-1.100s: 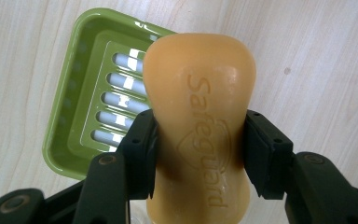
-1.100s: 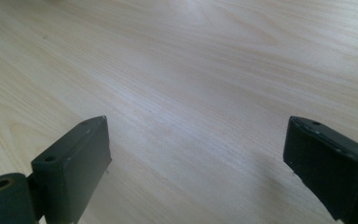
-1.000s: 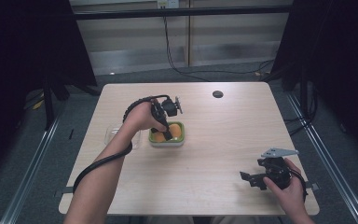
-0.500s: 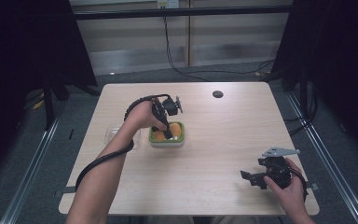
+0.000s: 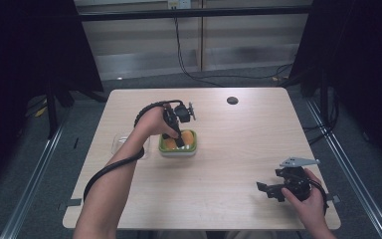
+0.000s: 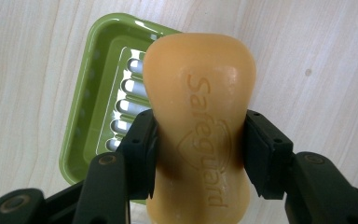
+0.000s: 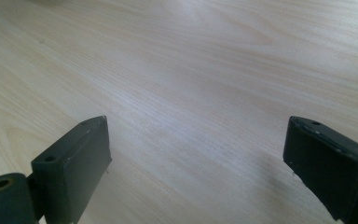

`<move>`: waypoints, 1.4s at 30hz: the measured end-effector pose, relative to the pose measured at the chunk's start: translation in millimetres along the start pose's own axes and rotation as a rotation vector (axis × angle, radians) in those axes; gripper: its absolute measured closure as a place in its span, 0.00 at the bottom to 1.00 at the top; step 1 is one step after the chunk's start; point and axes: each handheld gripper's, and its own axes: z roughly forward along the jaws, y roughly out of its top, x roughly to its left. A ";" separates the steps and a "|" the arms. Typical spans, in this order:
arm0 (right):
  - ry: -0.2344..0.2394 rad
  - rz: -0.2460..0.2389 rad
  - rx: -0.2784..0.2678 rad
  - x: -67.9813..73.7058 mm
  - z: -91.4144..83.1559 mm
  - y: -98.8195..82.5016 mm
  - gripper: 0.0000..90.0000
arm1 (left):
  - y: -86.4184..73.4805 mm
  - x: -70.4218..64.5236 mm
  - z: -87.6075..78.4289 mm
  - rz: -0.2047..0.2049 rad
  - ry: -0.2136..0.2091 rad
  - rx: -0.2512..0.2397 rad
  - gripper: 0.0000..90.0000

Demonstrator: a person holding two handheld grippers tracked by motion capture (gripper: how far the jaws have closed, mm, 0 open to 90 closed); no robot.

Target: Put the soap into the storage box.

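Your left claw (image 6: 198,154) pinches an orange soap bar (image 6: 200,116) by its waist, just above the green soap dish (image 6: 91,107). Your right claw (image 7: 196,163) hangs spread over bare desk (image 7: 191,70).

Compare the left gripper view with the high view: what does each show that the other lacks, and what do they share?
Left gripper view alone: the word Safeguard pressed into the orange soap bar and the slots in the green soap dish. High view alone: the right claw, open, a clear lid beside the dish, and a dark round spot on the table. Both: the left claw shut on the soap above the dish.
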 end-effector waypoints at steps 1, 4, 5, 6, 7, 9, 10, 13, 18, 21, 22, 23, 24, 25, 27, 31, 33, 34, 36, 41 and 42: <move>0.004 -0.005 -0.001 -0.7 0.3 0.0 0.08 | -0.3 -0.2 0.8 -0.010 0.009 -0.005 0.56; 0.002 -0.001 0.000 -0.8 0.3 0.1 0.08 | -0.3 2.3 0.1 -0.004 0.001 0.003 0.56; 0.001 -0.001 -0.002 -0.8 0.3 0.1 0.08 | -0.5 2.4 0.6 -0.006 0.012 -0.003 0.56; -0.002 -0.002 -0.009 -0.7 0.4 0.1 0.08 | -0.5 3.5 0.8 0.007 0.016 -0.003 0.56; -0.004 -0.005 -0.014 -0.5 0.1 0.3 0.08 | -0.4 5.5 0.3 0.014 -0.009 0.008 0.56; -0.007 -0.006 -0.014 0.1 -0.8 1.0 0.08 | -1.0 5.5 2.0 0.015 0.010 0.001 0.56; -0.006 -0.007 -0.013 0.3 -0.9 1.1 0.08 | -1.2 5.5 2.8 0.008 0.007 -0.001 0.56; -0.009 -0.011 -0.010 1.0 -0.1 0.8 0.08 | -0.9 6.6 4.9 0.013 0.007 -0.007 0.56; -0.008 -0.010 -0.010 1.0 0.0 0.9 0.08 | -0.5 9.3 5.1 0.010 0.013 -0.001 0.56; -0.010 -0.008 -0.007 0.9 -0.3 0.8 0.08 | -0.7 10.9 4.8 0.011 0.015 0.006 0.56; -0.012 -0.004 -0.008 0.9 -0.4 0.6 0.08 | -0.6 11.8 4.6 0.008 0.003 0.010 0.56; -0.012 -0.004 -0.008 0.9 -0.4 0.6 0.08 | -1.0 10.7 5.8 0.000 0.024 0.003 0.56; -0.010 -0.006 -0.008 0.6 -0.4 0.7 0.08 | -0.7 11.9 5.9 0.010 0.019 0.006 0.56; -0.011 -0.008 -0.010 0.5 -0.5 0.6 0.08 | -0.7 12.1 6.4 0.009 0.019 0.006 0.56; -0.011 -0.008 -0.010 0.6 -0.6 0.7 0.08 | -0.4 13.2 7.1 0.006 0.023 0.007 0.56; -0.010 -0.012 -0.013 1.3 -0.2 0.8 0.08 | 0.2 16.4 8.7 0.012 0.009 0.014 0.56; -0.012 -0.011 -0.010 1.6 -0.4 0.8 0.08 | -0.2 14.9 10.7 -0.004 0.024 0.003 0.56; -0.010 -0.013 -0.011 1.5 -0.3 0.8 0.08 | 0.0 16.1 11.0 0.010 0.028 0.004 0.56; -0.012 -0.008 -0.010 1.3 -0.5 0.8 0.08 | 0.1 16.5 11.5 -0.002 0.021 0.007 0.56; -0.012 -0.005 -0.014 1.3 -0.5 0.8 0.08 | 1.0 19.1 13.0 0.006 0.003 0.017 0.56; -0.012 -0.006 -0.014 1.4 -0.7 0.9 0.08 | 0.9 18.5 14.7 0.006 0.030 0.006 0.56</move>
